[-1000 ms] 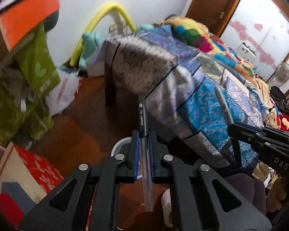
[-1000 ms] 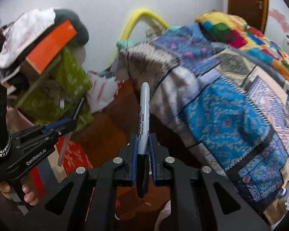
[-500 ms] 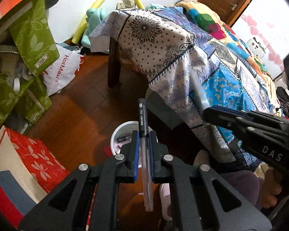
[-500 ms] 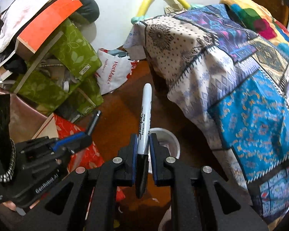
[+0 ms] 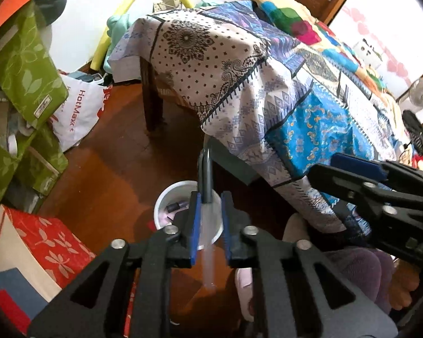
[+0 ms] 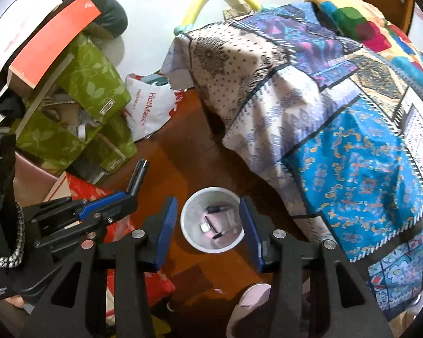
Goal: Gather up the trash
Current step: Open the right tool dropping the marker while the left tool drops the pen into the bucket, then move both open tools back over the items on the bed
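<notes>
A small white bin (image 6: 213, 219) stands on the wooden floor beside the bed and holds a marker (image 6: 218, 208) and other small bits. My right gripper (image 6: 208, 231) hangs open and empty right over it. My left gripper (image 5: 210, 219) is open a little above the bin (image 5: 166, 200); a clear pen with a black cap (image 5: 206, 180) is blurred between its pads and looks loose. From the right wrist view the left gripper (image 6: 127, 197) sits at the left with the pen's cap (image 6: 138, 176) sticking up.
A bed with a patchwork cover (image 5: 282, 84) fills the right. Green boxes (image 6: 79, 107), a white plastic bag (image 6: 149, 109) and a red patterned bag (image 5: 48, 248) crowd the left. A pink slipper (image 6: 248, 307) lies on the floor near the bin.
My right gripper opened and its marker now lies in the bin. My left gripper's pads parted and the pen blurs between them. Both grippers tilted down over the bin.
</notes>
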